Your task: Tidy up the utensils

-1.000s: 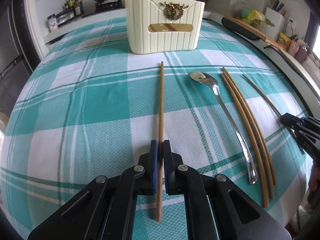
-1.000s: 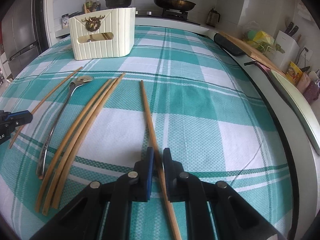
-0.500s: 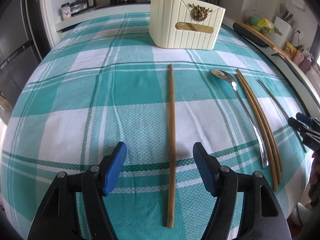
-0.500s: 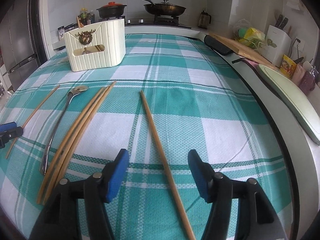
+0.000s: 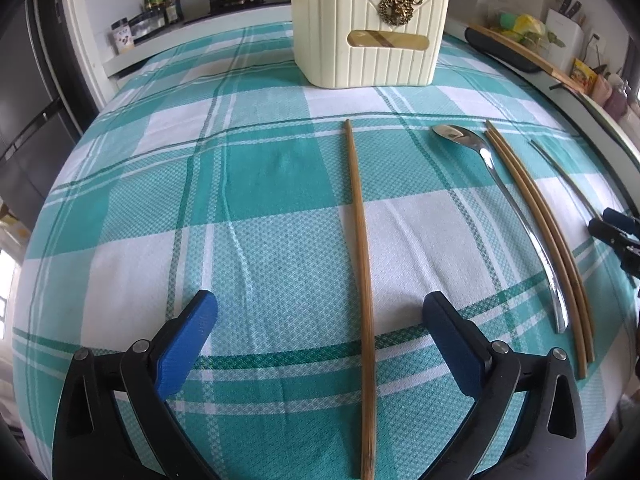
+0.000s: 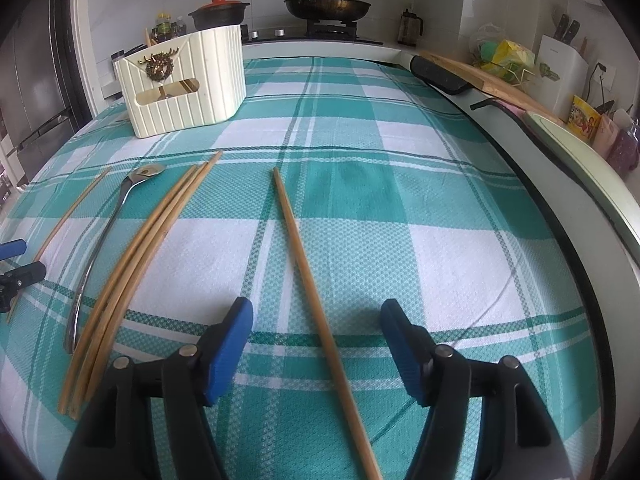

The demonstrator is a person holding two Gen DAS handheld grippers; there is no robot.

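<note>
My left gripper (image 5: 320, 312) is open, its jaws wide on either side of a single wooden chopstick (image 5: 362, 272) that lies flat on the checked cloth. My right gripper (image 6: 316, 320) is open too, jaws on either side of another single chopstick (image 6: 308, 280). Between the two lie a steel spoon (image 5: 516, 216) (image 6: 104, 236) and a bundle of chopsticks (image 5: 548, 240) (image 6: 140, 264). A cream utensil holder (image 5: 368, 36) (image 6: 184, 84) with a gold emblem stands at the far side of the table.
The teal and white checked cloth (image 6: 400, 184) covers the table. A stove with a pan (image 6: 326, 6) and a pot (image 6: 218, 12) is behind it. A cutting board (image 6: 480, 76), knife block (image 6: 560, 64) and packets line the right counter. A fridge (image 6: 36, 80) stands left.
Both grippers were shut on their single chopsticks a second ago. Both have opened wide and drawn back a little; the two chopsticks now lie free on the cloth.
</note>
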